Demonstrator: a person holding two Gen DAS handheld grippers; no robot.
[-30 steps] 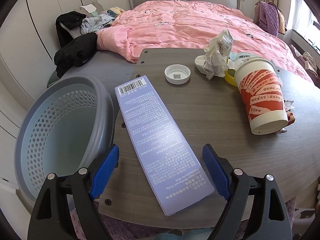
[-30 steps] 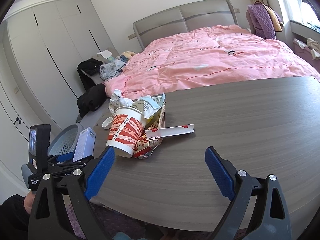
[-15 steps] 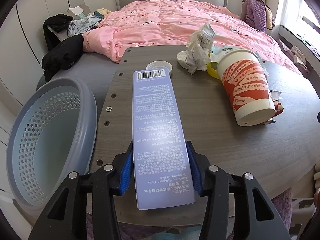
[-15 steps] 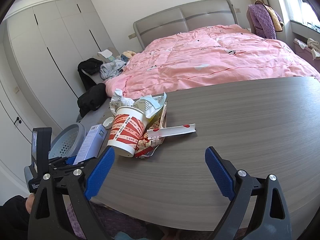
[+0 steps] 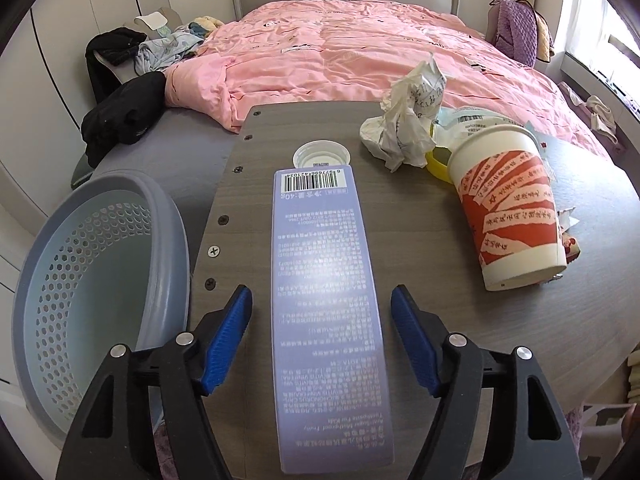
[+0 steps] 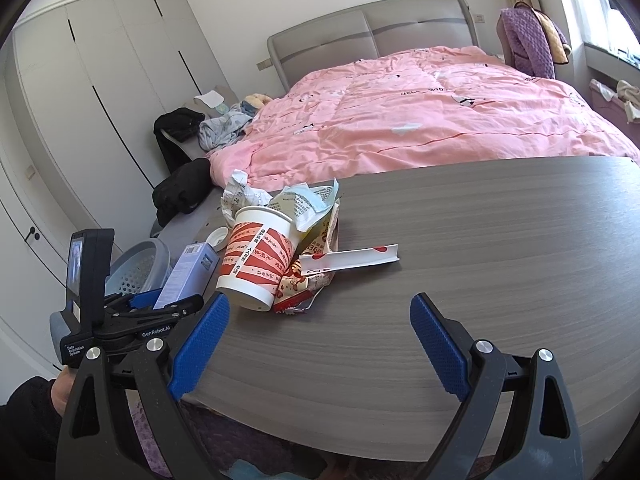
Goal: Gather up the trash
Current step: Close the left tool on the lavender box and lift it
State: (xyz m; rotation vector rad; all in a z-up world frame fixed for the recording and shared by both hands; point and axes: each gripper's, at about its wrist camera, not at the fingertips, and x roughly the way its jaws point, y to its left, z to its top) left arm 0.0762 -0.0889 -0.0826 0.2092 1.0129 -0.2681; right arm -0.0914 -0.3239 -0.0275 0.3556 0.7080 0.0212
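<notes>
Your left claw (image 5: 322,340) has just been opening, and the lilac toothpaste box (image 5: 326,312) lies between its blue pads (image 5: 228,340) with a gap on each side. The box rests lengthwise on the grey tabletop (image 5: 460,340); its near end seems to reach over the edge, but this is hard to judge here. A white cap (image 5: 321,155) sits just beyond its far end. The grey basket (image 5: 168,240) stands at the left, below the tabletop, and the paper cup (image 5: 510,208) leans at the right.

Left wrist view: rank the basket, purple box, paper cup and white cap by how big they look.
1. basket
2. purple box, though it lies nearest the camera, which inflates it
3. paper cup
4. white cap, clearly smallest

The order of basket and box is unsure in true size.
</notes>
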